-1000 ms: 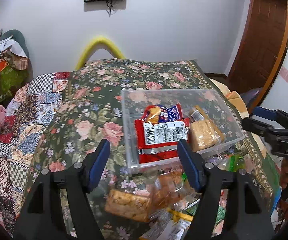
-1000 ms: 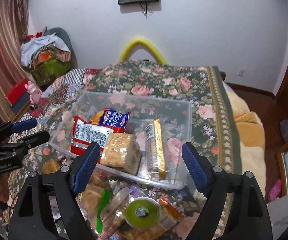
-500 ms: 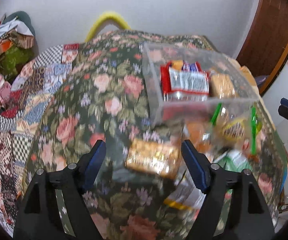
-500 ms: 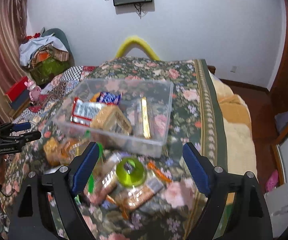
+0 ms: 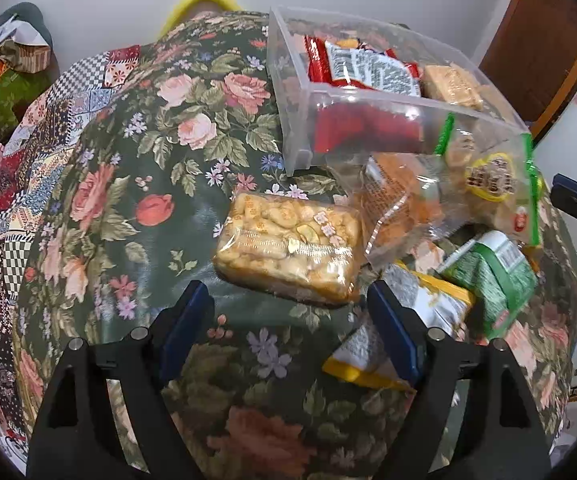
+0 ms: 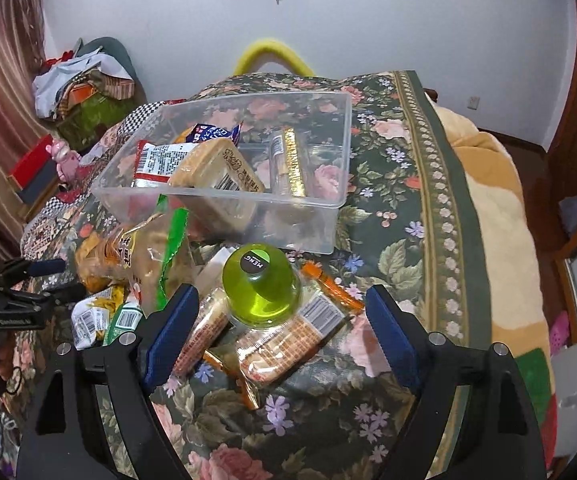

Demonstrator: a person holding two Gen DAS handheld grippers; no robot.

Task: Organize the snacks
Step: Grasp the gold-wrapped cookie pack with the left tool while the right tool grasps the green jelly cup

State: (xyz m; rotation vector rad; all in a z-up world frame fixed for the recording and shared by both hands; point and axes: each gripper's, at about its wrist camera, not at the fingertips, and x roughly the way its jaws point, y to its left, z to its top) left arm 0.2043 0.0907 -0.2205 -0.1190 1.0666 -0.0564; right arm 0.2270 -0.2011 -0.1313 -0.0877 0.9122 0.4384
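In the left wrist view, the left gripper (image 5: 288, 312) has its fingers apart and widening, nothing clamped; a clear-wrapped biscuit pack (image 5: 288, 240) lies on the floral bedspread (image 5: 148, 184) just ahead of the tips, toward 12 o'clock. At 1 o'clock stands the clear plastic bin (image 5: 368, 96), holding a red packet (image 5: 364, 68) and a tan cake pack (image 5: 452, 84). A crinkled clear bag with green edges (image 5: 484, 184) leans against the bin's near wall, blurring what lies behind it. At 3 o'clock a green pouch (image 5: 496, 276) and a yellow-edged packet (image 5: 420, 320) sit partly behind the right finger. In the right wrist view, the right gripper (image 6: 280, 320) also has its fingers spread and empty, a green bottle with a black cap (image 6: 262, 284) between and beyond them on top of flat wrapped snacks (image 6: 292, 340). The bin (image 6: 328, 216) sits at 12 o'clock; the other gripper (image 6: 20, 288) shows at 9 o'clock, cut by the frame edge.
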